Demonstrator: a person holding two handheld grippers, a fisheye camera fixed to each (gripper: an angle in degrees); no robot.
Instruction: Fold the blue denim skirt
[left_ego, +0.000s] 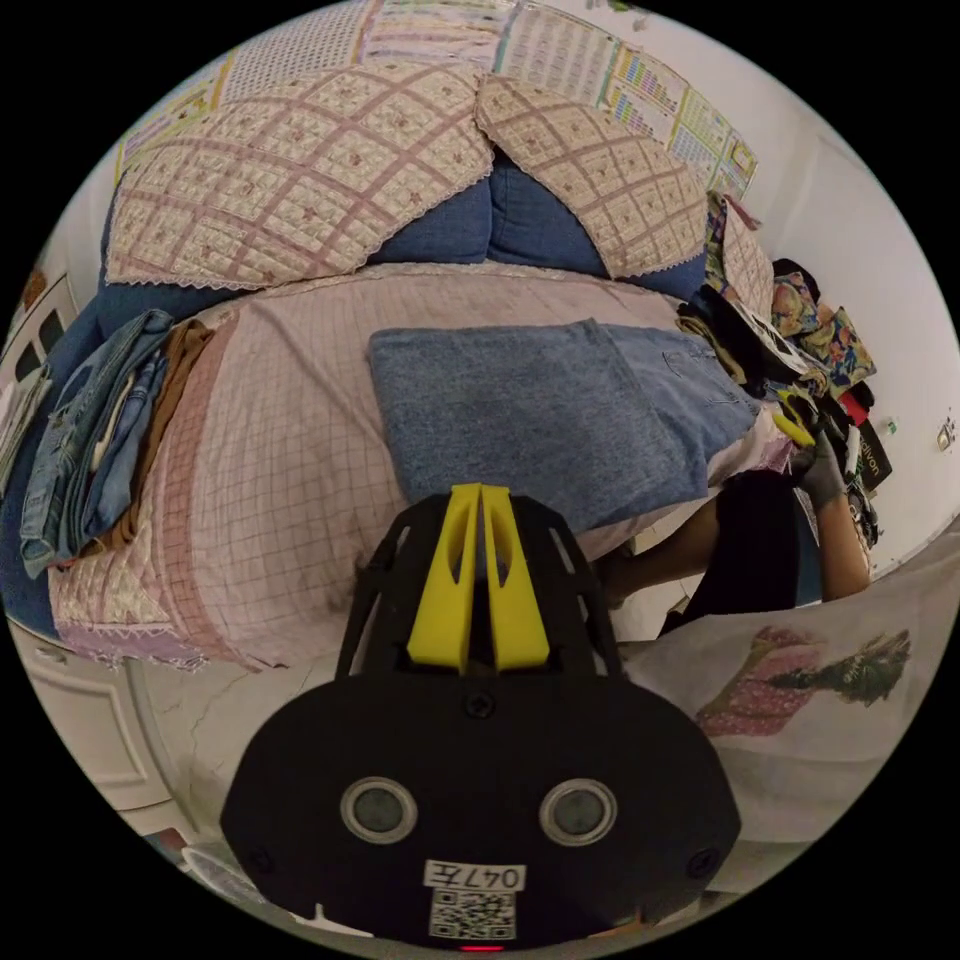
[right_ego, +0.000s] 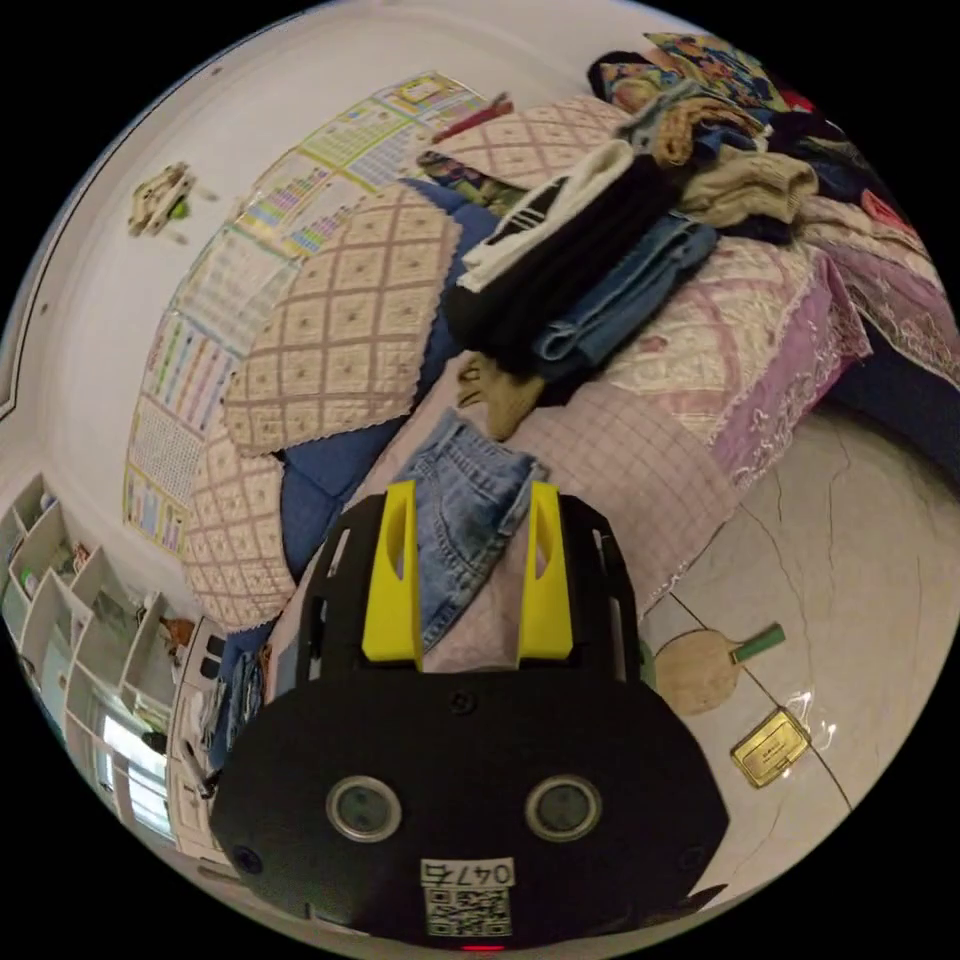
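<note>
— What lay around the skirt?

— The blue denim skirt (left_ego: 560, 420) lay folded flat on the pink checked cover (left_ego: 290, 480) of a sofa, in front of two quilted cushions (left_ego: 300, 170). A stack of folded jeans (left_ego: 90, 440) sat at one end of the seat, and a heap of mixed clothes (right_ego: 620, 230) at the other, close beside the skirt's edge. On the floor (right_ego: 860, 560) lay a table-tennis bat (right_ego: 710, 665) and a small gold box (right_ego: 768, 747).

— And the grippers?

— The left gripper (left_ego: 480, 500) hovered just short of the skirt's near edge, its yellow jaws pressed together on nothing. The right gripper (right_ego: 465, 530) hung above the skirt's corner, jaws spread apart and empty. In the left gripper view it (left_ego: 795, 425) showed beside the heap, held by a gloved hand (left_ego: 825, 470).

— Any writing?

— Charts (right_ego: 250, 250) covered the wall, too small to read.
</note>
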